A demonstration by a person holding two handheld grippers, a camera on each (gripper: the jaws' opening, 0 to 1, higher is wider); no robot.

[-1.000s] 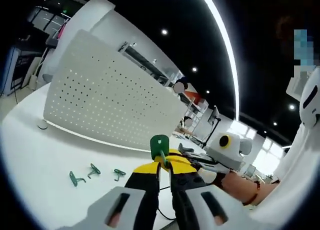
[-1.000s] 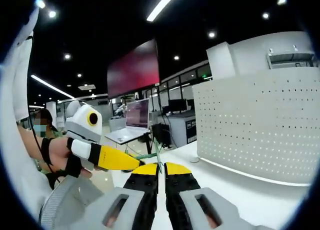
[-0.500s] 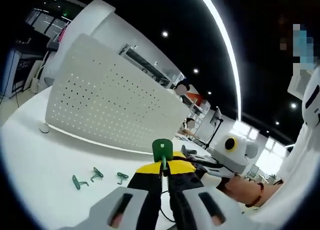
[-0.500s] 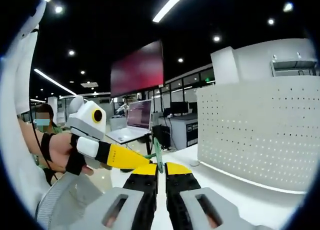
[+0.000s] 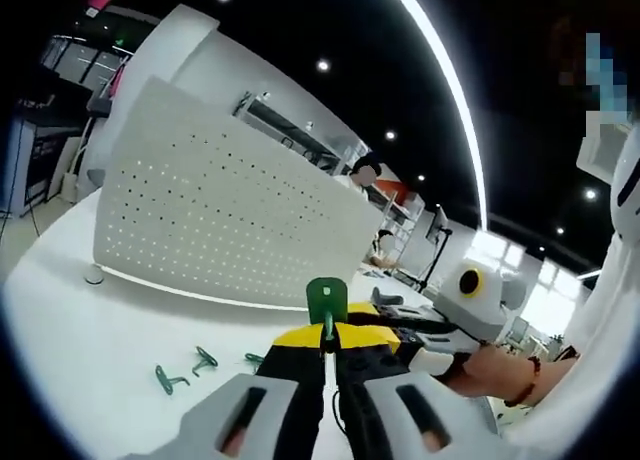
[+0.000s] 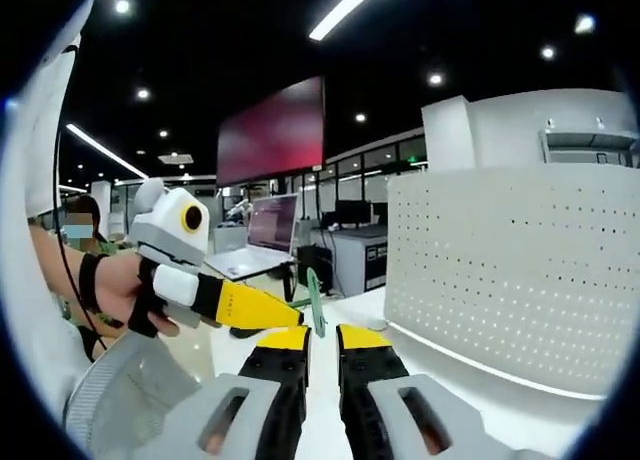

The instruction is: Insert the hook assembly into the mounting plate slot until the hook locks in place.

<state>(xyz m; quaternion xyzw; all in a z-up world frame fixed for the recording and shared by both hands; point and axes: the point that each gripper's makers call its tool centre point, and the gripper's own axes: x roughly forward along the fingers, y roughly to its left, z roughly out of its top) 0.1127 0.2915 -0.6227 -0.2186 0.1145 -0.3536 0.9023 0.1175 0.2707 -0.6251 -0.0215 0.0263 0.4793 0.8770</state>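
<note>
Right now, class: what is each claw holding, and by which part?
The left claw grips the green hook assembly by its lower stem. The right claw looks open, holding nothing.

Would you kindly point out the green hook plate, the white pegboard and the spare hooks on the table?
green hook plate (image 5: pixel 326 296): left gripper view, its flat square face.
white pegboard (image 5: pixel 215 225): left gripper view, middle of its perforated face.
spare hooks (image 5: pixel 204 361): left gripper view, the middle hook.

No readable text, label, brand, number or sign is showing in either view. A big wall screen (image 6: pixel 272 132), up and to the left of the right gripper's fingers, is glowing a blurred red with nothing legible on it, and a laptop (image 6: pixel 258 242) screen below it is too small to read.
</note>
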